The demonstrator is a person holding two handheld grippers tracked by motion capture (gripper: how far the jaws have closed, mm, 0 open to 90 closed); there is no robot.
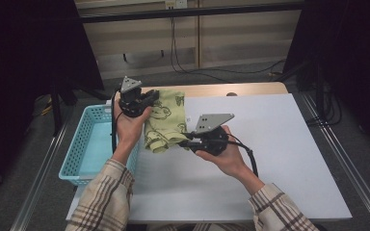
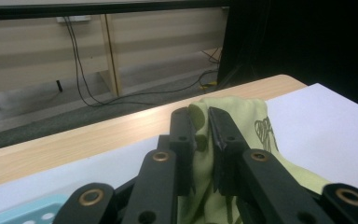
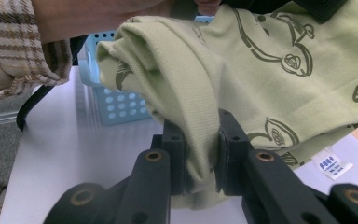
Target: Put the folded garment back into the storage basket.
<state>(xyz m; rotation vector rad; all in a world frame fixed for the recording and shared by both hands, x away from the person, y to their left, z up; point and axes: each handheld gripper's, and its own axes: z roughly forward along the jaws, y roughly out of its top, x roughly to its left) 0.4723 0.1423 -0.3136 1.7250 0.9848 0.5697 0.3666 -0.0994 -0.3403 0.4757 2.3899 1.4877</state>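
A light green cloth (image 1: 166, 122) printed with dark outline drawings is hanging folded and bunched between the two pairs of jaws, off the table. Its upper end is sitting squeezed between the left gripper's (image 2: 204, 122) jaws, a rounded fold of it poking up just past their tips, the rest spilling down and away to one side of them. A thick rolled fold at the cloth's lower edge is being pinched between the right gripper's (image 3: 200, 128) jaws, running down into the gap and bulging above the tips, while the printed face is spreading out beyond and beside them. A small white label (image 3: 332, 164) is dangling from its edge, beside those jaws.
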